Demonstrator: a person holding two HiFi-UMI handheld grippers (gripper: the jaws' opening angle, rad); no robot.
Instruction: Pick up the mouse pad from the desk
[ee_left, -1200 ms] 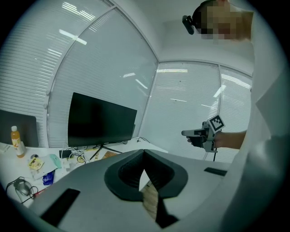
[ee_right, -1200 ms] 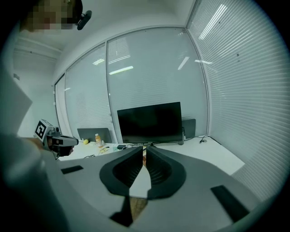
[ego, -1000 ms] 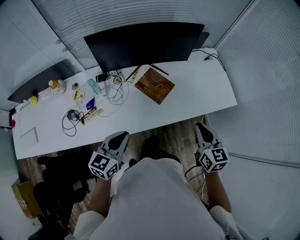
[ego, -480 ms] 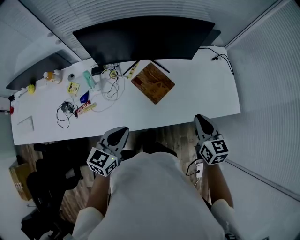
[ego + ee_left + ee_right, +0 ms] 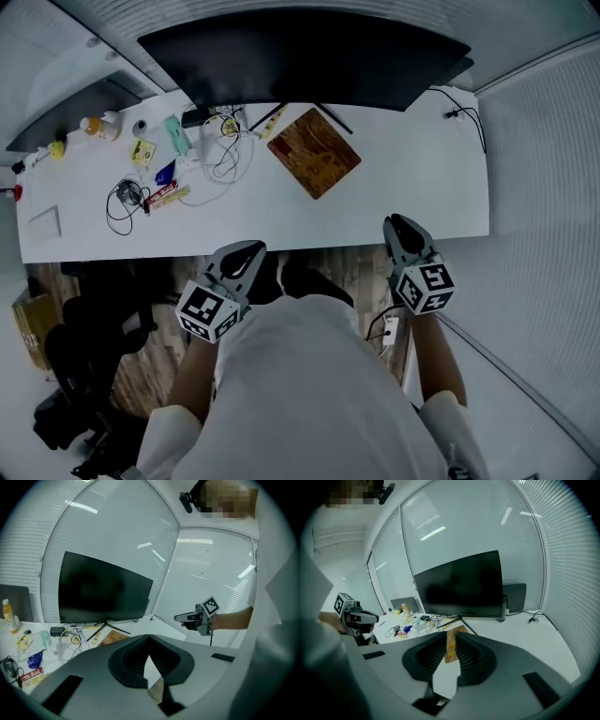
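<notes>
The mouse pad [image 5: 314, 153] is a brown wood-patterned rectangle lying askew on the white desk [image 5: 412, 187], just in front of the monitor stand. Both grippers hover at the desk's near edge, well short of the pad. My left gripper [image 5: 251, 249] is shut and empty; in the left gripper view the pad [image 5: 112, 637] shows beyond its closed jaws [image 5: 149, 637]. My right gripper [image 5: 394, 223] is shut and empty too. In the right gripper view a strip of the pad [image 5: 451, 647] shows through the thin slit between its jaws [image 5: 451, 634].
A wide black monitor [image 5: 300, 66] stands at the desk's back. Tangled cables [image 5: 225, 155], packets and small items [image 5: 155, 178] and a bottle [image 5: 91, 124] crowd the left half. A cable [image 5: 464, 117] lies at the far right. A black chair [image 5: 94, 356] stands lower left.
Both grippers have moved forward and down toward the desk's near edge, the right one more. The desk and pad sit closer in view. Both jaws stay shut.
</notes>
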